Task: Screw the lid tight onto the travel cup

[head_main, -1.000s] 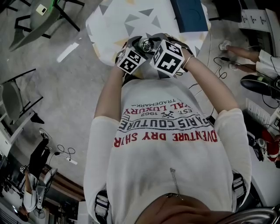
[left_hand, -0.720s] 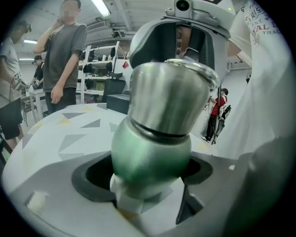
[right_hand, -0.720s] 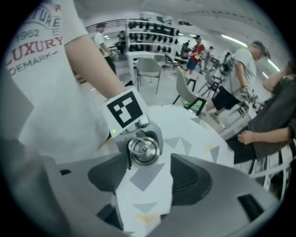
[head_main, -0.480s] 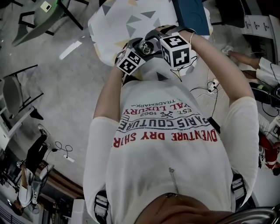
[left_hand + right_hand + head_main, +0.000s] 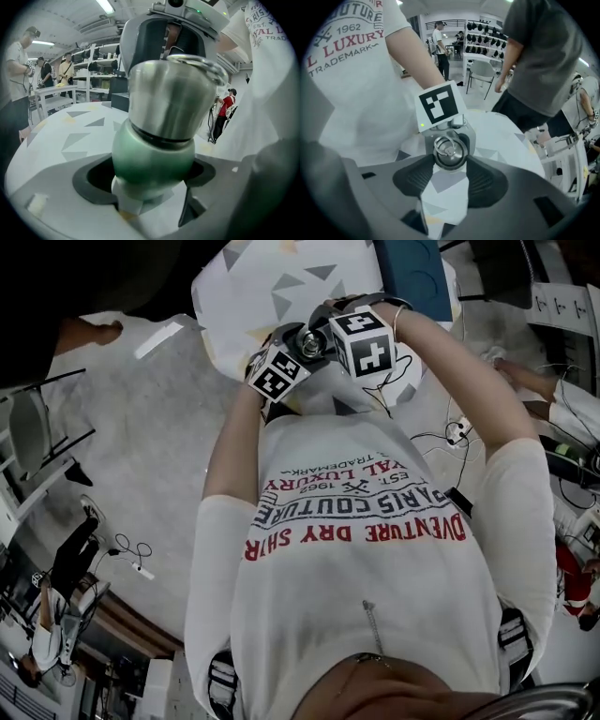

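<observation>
Green body: the travel cup (image 5: 152, 150) is clamped by its rounded lower part between the left gripper (image 5: 152, 183) jaws, whose pads press on both sides. It is held in the air in front of the person's chest.
Steel lid: the lid (image 5: 171, 98) sits on the cup's mouth with a dark seam line beneath it and a wire ring (image 5: 199, 65) on top.
Long axis: it rises from the left gripper's jaws toward the right gripper (image 5: 451, 161), which looks almost straight down it onto the lid's top.
Right gripper: its jaws stand fairly wide and have just been closing. The lid is between their tips, and the pads touch its rim on either side.
Coming move: probably a roll of the right wrist about that axis while the left hand steadies the cup.
Table: white cloth with grey triangles (image 5: 272, 287), below and beyond the cup.
Far: people standing in the room.
</observation>
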